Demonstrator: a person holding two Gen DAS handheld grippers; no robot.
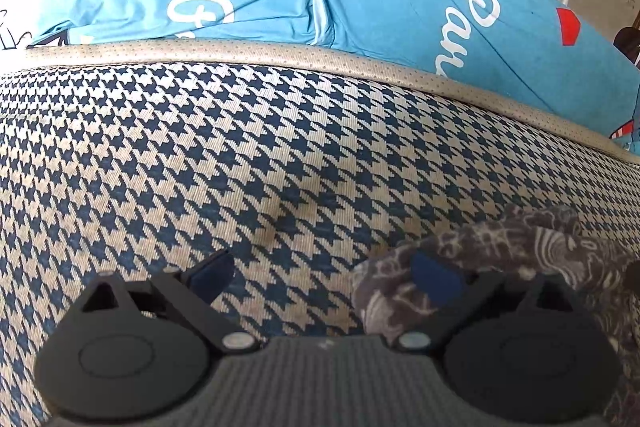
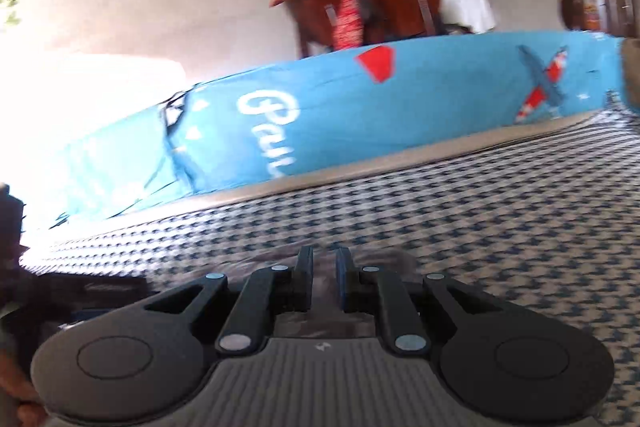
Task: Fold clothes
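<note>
Two claws over houndstooth weave [image 1: 240, 155]; left claw [image 1: 324, 277] flanks crumpled patterned cloth [image 1: 500, 247].

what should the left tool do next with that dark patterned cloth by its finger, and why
Probably shift the left tool toward the dark patterned cloth and close on its edge. Its fingers stand wide apart over bare houndstooth mat, and the cloth only drapes over one finger, ungripped. The right tool looks nearly shut, seemingly pinching blurred fabric.

The grey patterned garment [image 1: 500, 247] ran off the right edge, its shape unreadable. Motion blur smeared the right view, so whatever sat between the right tool [image 2: 323, 267] jaws was unclear.
</note>
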